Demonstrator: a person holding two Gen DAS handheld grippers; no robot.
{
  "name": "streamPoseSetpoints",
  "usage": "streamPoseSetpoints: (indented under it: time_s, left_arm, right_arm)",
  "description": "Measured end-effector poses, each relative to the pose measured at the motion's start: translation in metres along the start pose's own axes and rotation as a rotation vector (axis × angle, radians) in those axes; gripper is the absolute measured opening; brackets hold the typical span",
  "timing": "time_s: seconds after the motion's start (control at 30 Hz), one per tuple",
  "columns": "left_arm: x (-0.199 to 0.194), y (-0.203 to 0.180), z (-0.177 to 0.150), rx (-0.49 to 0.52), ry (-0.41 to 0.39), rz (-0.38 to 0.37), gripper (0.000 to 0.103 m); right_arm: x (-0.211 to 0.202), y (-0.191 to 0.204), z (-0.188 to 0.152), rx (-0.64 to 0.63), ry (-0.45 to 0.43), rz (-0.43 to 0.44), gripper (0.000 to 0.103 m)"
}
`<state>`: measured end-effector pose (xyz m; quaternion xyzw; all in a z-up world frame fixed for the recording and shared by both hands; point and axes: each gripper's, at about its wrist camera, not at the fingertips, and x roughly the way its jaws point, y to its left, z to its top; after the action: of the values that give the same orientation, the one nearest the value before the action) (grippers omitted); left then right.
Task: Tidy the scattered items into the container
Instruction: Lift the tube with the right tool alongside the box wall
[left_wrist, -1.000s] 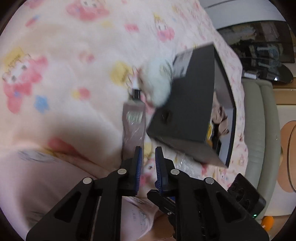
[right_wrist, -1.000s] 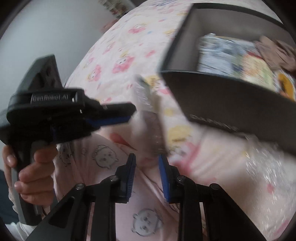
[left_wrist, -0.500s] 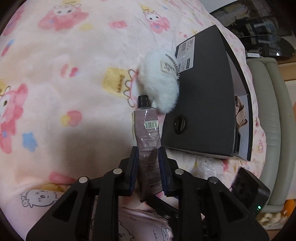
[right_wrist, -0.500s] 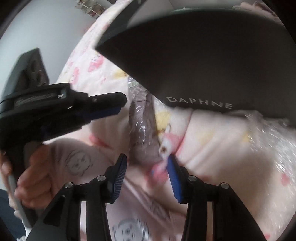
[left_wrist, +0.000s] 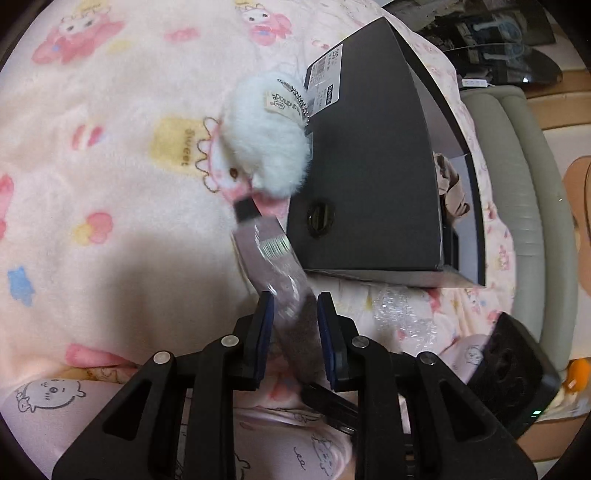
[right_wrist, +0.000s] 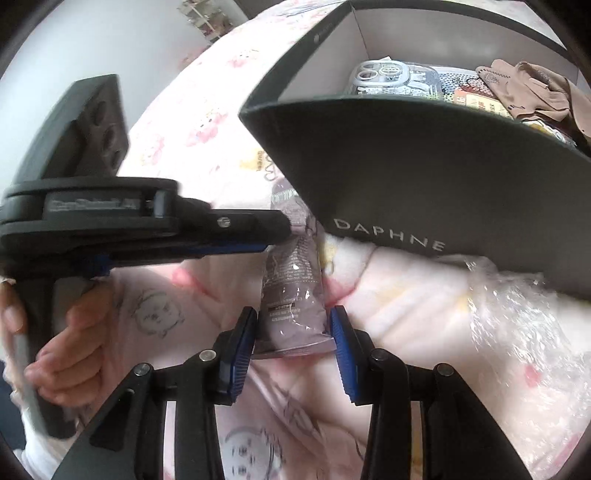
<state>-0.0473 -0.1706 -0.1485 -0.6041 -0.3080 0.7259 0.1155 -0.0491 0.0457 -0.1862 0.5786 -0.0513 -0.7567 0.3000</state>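
Observation:
A mauve tube (left_wrist: 271, 254) with a black cap lies on the pink blanket beside the black box (left_wrist: 369, 166). My left gripper (left_wrist: 295, 314) straddles its middle. Those jaws are opening, and I see no pad pressing. In the right wrist view the tube (right_wrist: 291, 273) has its crimped end between my right gripper (right_wrist: 293, 343) pads. These jaws are closing, and both pads meet the tube's edges. A white fluffy keychain (left_wrist: 266, 140) rests against the box by the cap. The open box (right_wrist: 424, 177) holds a phone case (right_wrist: 391, 75) and beige cloth (right_wrist: 532, 88).
Crumpled bubble wrap (right_wrist: 517, 325) lies on the blanket (left_wrist: 110, 147) in front of the box. A person's hand (right_wrist: 70, 332) grips the left gripper's handle at the left. Past the bed's right edge are a grey padded frame (left_wrist: 532, 221) and dark clutter.
The left gripper came down over the tube and opened around it. The right gripper widened, dropped onto the tube's crimped end and began narrowing. The tube's cap end has swung left.

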Motion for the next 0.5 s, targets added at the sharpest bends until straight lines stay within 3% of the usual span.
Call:
streamPoseSetpoints:
  time_s: [0.07, 0.1, 0.13, 0.3, 0.37, 0.47, 0.5]
  left_arm:
    - [-0.004, 0.004, -0.001, -0.008, -0.013, 0.017, 0.022]
    - [-0.007, 0.006, -0.002, -0.015, -0.02, 0.02, 0.022]
    - [-0.01, 0.009, -0.003, -0.022, -0.029, 0.022, 0.022]
    - [-0.017, 0.015, -0.002, -0.023, -0.061, 0.083, 0.022]
    - [-0.018, 0.008, 0.004, -0.033, -0.074, 0.095, 0.022]
    - [-0.017, 0.016, 0.009, -0.081, -0.08, 0.051, 0.028]
    - [-0.017, 0.021, 0.01, -0.102, -0.071, 0.041, 0.029]
  right_arm:
    - [-0.008, -0.003, -0.006, -0.016, 0.001, -0.003, 0.036]
    - [-0.013, -0.006, -0.01, -0.027, 0.001, -0.028, 0.023]
    - [-0.017, -0.011, -0.013, -0.032, 0.012, -0.051, 0.017]
    - [-0.035, -0.035, -0.02, -0.001, -0.012, -0.149, 0.014]
    - [-0.037, -0.041, -0.021, 0.021, -0.007, -0.121, 0.014]
    - [-0.036, -0.05, -0.019, 0.088, -0.007, -0.039, 0.016]
    - [-0.032, -0.052, -0.017, 0.1, 0.001, -0.022, 0.023]
